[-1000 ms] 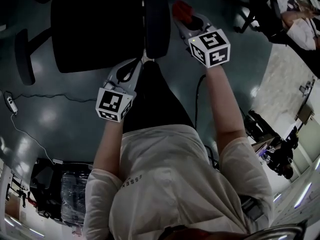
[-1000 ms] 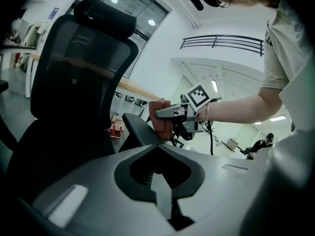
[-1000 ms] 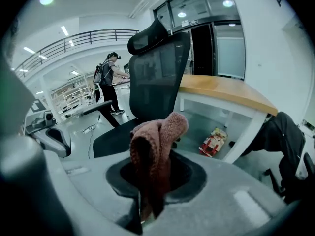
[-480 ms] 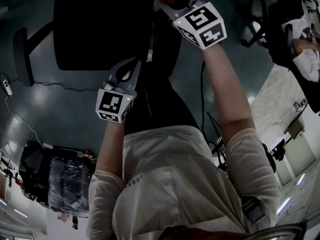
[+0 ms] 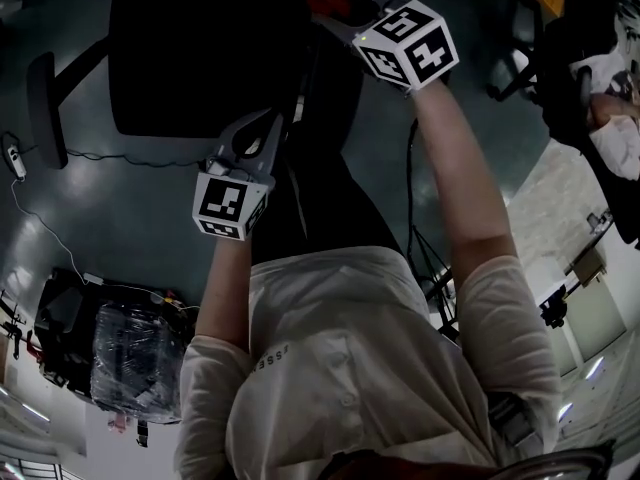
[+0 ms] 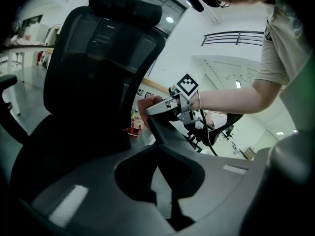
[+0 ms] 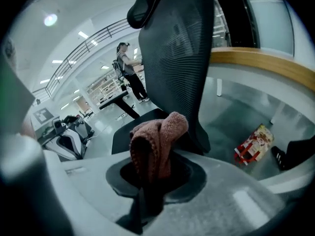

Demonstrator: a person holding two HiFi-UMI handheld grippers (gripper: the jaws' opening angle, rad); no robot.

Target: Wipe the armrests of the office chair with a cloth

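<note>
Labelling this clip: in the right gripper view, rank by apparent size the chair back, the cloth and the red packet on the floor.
Largest: chair back.
Then the cloth, close to the camera, so nearness inflates it.
Smallest: red packet.

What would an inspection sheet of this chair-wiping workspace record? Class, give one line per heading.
Surface: glossy grey floor under the chair.
Job's things: black office chair, its armrest, reddish cloth.
Clutter: plastic-wrapped bundle and red-and-white packet on the floor.
Grippers: right gripper shut on the cloth at the armrest's far end; left gripper jaws look together, nothing between.
Cables: thin cable across the floor to a small handset; dark cable beside the right arm.
Surroundings: open hall; another person standing far off.
</note>
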